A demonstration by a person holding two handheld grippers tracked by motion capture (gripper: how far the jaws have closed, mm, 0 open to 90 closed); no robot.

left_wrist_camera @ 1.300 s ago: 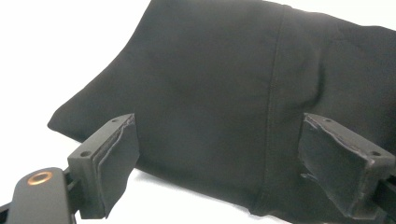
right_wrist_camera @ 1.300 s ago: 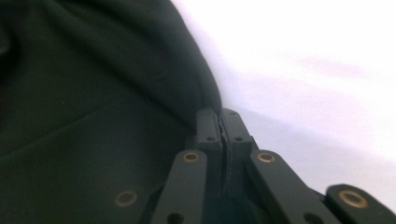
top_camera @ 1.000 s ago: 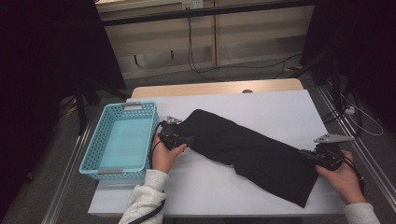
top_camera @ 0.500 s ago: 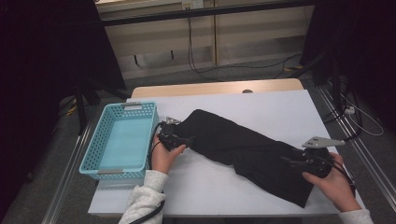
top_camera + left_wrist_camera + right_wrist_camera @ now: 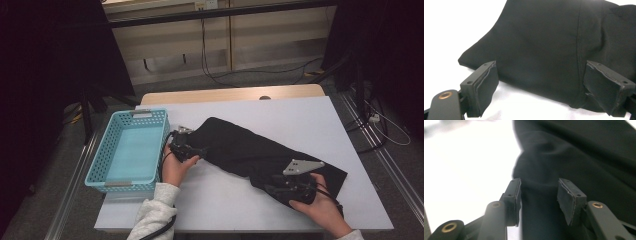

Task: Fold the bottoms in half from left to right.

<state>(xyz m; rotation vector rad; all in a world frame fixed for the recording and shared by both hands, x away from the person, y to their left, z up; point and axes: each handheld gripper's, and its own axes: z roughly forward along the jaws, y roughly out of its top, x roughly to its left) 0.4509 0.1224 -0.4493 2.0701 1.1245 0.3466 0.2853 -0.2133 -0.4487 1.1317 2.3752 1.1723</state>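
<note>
A black garment (image 5: 240,147) lies stretched slantwise across the white table (image 5: 300,115). My left gripper (image 5: 200,150) rests at its upper left end. In the left gripper view the jaws of this gripper (image 5: 539,87) stand wide apart, with the garment's (image 5: 544,50) edge between them and unpinched. My right gripper (image 5: 272,186) sits on the garment's near edge, right of the middle. Its jaws (image 5: 539,195) have just been closing and stand half apart astride a raised fold of the cloth (image 5: 536,177), not clamped on it.
A light blue plastic basket (image 5: 100,160) stands on the table's left side, close to my left hand. Bare tabletop lies behind the garment and along the front edge. Cables trail over the floor beyond the table.
My right gripper let go of the garment's right end and slid left along its near edge, jaws now apart over a fold. The left gripper stayed put.
</note>
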